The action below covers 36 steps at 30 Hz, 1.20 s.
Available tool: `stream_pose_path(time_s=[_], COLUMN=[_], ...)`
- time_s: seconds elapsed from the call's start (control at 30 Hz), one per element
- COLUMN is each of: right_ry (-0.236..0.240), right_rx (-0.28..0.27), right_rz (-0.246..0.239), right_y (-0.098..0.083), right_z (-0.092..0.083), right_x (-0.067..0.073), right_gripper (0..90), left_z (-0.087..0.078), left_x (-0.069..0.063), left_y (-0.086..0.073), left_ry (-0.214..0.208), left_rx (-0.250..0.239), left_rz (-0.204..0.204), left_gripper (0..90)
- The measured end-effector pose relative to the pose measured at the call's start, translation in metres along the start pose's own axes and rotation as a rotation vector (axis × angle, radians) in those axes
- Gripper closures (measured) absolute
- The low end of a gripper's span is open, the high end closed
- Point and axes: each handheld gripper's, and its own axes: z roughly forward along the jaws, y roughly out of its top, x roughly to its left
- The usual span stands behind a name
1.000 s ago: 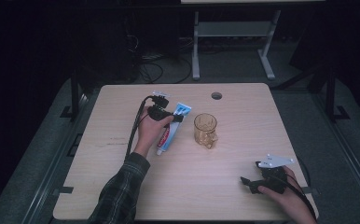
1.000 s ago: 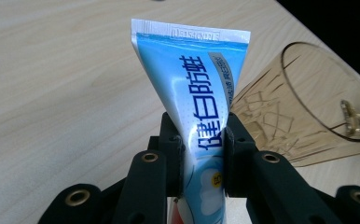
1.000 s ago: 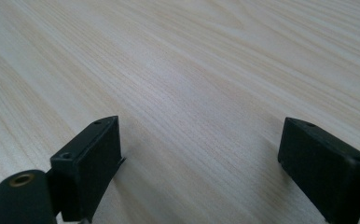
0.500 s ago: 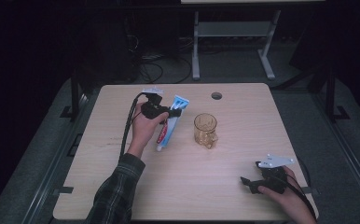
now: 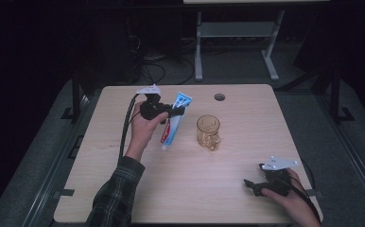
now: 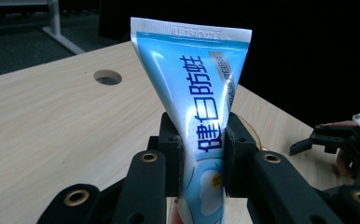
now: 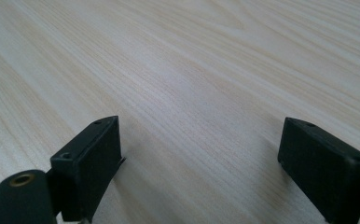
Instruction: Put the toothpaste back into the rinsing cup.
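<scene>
The right tongs [image 5: 252,184] sit low over the near right corner of the worktop [image 5: 247,123], spread wide with only bare wood between the jaws. Farther in, left of centre, the left tongs [image 5: 178,111] pinch a blue tube [image 5: 173,121] across its middle, squeezing it flat. The tube's long axis runs near to far: its cap end is nearest and points down toward the worktop, and its crimped end tilts up and away. A glass mug [image 5: 208,132] stands just right of it.

Blue-and-white toothpaste tube [image 6: 201,107], amber glass mug [image 5: 208,131], plaid sleeve [image 5: 117,194]
</scene>
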Motion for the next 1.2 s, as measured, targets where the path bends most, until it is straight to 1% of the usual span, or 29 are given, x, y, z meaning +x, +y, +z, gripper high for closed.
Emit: stream_pose_path(time_s=[0.1,0.27,0.4,0.47,0.63,0.67,0.8,0.83,0.97,1.0,1.2], right_ry=[0.000,0.002,0.002,0.002,0.002,0.002,0.003,0.003,0.001,0.001,0.001], right_rx=[0.000,-0.001,-0.001,0.000,0.000,0.000,0.000,0.000,0.000,0.000,0.000], right_rz=[0.000,0.003,0.002,0.001,0.002,0.002,0.004,0.004,0.004,0.004,0.004], right_y=[0.000,0.000,0.000,0.000,0.000,0.000,0.000,0.000,0.000,0.000,0.000], right_z=[0.000,0.000,0.000,0.000,0.000,0.000,0.000,0.000,0.000,0.000,0.000], right_x=[0.000,0.000,0.000,0.000,0.000,0.000,0.000,0.000,0.000,0.000,0.000], right_gripper=[12.4,12.3,12.4,12.4,12.4,12.4,12.4,12.4,12.4,12.4,12.4], left_z=[-0.003,-0.005,-0.006,-0.006,-0.006,-0.005,-0.003,-0.002,-0.001,0.000,0.003], left_x=[-0.002,-0.005,-0.007,-0.010,-0.014,-0.017,-0.020,-0.022,-0.025,-0.027,-0.033], left_y=[0.002,0.005,0.008,0.013,0.019,0.023,0.028,0.032,0.037,0.040,0.051], left_ry=[-0.003,-0.014,-0.014,-0.015,-0.021,-0.025,-0.025,-0.028,-0.030,-0.032,-0.039], left_rx=[-0.011,-0.039,-0.042,-0.047,-0.057,-0.064,-0.058,-0.057,-0.059,-0.060,-0.066], left_rz=[0.011,0.013,0.020,0.034,0.042,0.051,0.064,0.073,0.082,0.089,0.112], left_gripper=[72.8,72.8,72.9,72.8,72.8,72.8,72.8,72.8,72.9,72.8,72.8])
